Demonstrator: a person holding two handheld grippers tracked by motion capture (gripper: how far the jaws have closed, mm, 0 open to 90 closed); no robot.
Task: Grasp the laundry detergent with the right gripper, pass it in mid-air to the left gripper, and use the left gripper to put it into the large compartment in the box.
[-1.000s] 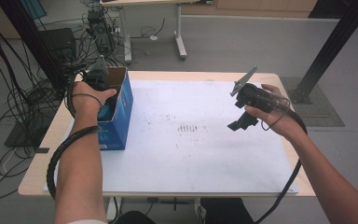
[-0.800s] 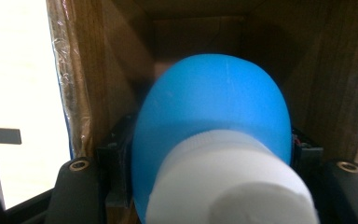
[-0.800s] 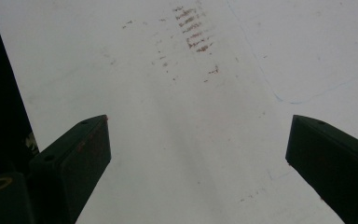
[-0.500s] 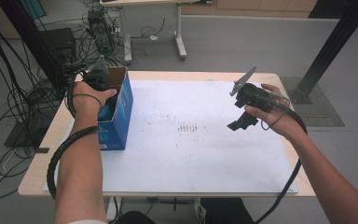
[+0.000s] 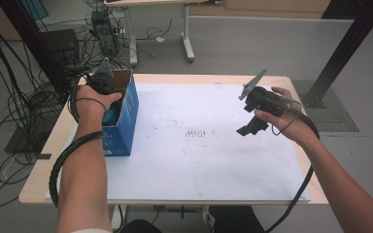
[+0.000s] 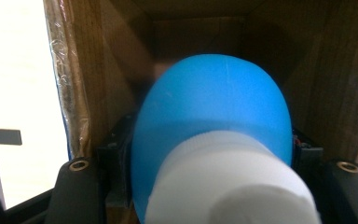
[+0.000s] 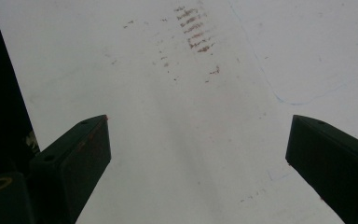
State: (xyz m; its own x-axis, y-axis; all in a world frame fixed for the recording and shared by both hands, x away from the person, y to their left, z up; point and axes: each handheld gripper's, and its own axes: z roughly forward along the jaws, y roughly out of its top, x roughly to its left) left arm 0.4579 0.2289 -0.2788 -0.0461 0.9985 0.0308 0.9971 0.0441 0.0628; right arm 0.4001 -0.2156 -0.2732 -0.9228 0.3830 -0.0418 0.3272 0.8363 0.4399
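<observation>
Clearly the blue bottle [image 6: 212, 116] sat down inside the cardboard box [image 5: 126, 114], clamped between the jaws of the left tongs [image 6: 209, 163]. Its rounded blue body faced the camera of the left gripper view, smooth and matte, with a white ribbed cap [image 6: 233, 186] nearest the lens; brown box walls rose on every side and a strip of clear tape ran along one edge. Whether the bottle had reached the box floor could not be told, since its far end was hidden by its own bulk.

As a judgement, the work looked either near its end or just begun: the bottle was within the box and gripped, so what remained was either to let go and lift the tongs clear, or to draw the bottle up and out. The pictures did not settle which.

From the high view, the left hand [image 5: 94, 102] reached over the open top of the box, whose outside was blue, standing at the left edge of the tabletop [image 5: 199, 170]. A white sheet covered most of that tabletop, marked with faint brown smudges [image 5: 196, 132] near its middle.

The right tongs [image 5: 249, 124] hung well apart from the box above the sheet's right part, jaws spread wide with nothing between them.
</observation>
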